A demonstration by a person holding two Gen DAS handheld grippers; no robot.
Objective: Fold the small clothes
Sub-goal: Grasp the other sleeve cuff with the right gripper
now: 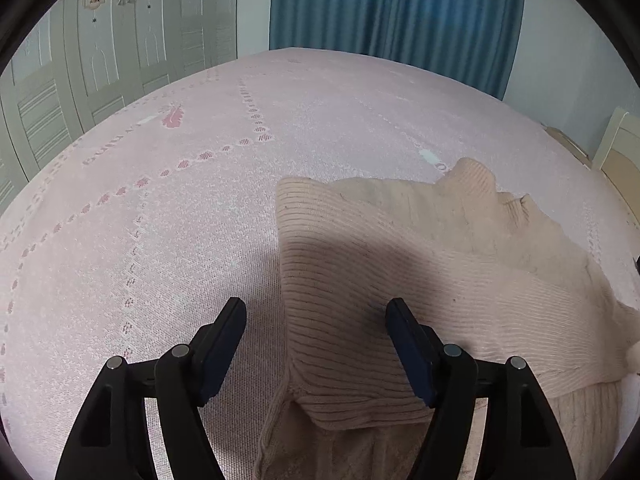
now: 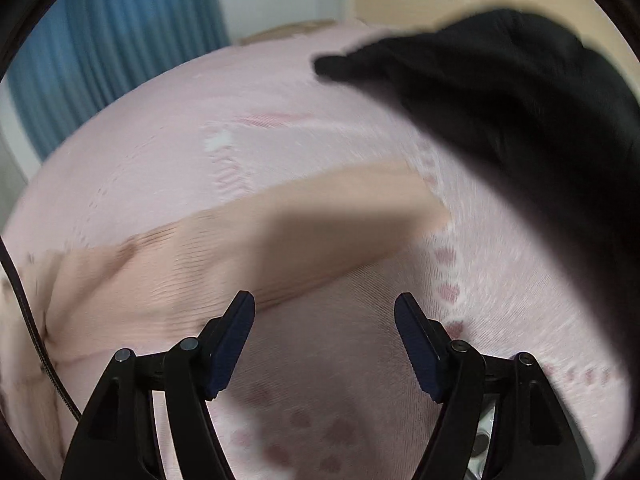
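Left tool (image 1: pixel 316 312) open, empty, above folded ribbed beige sweater (image 1: pixel 400 280) on pink bedspread (image 1: pixel 160 240).

We see the right wrist view smeared by motion blur: the beige sweater (image 2: pixel 248 240) shows no knit detail there, and a black garment (image 2: pixel 520 120) runs off the right edge, its shape unreadable. In the left wrist view the sweater's lower part is cut by the bottom edge.

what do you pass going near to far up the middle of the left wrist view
left gripper, jaws open → beige ribbed knit garment, its folded edge lying between the jaws → pink patterned bedspread → blue curtain
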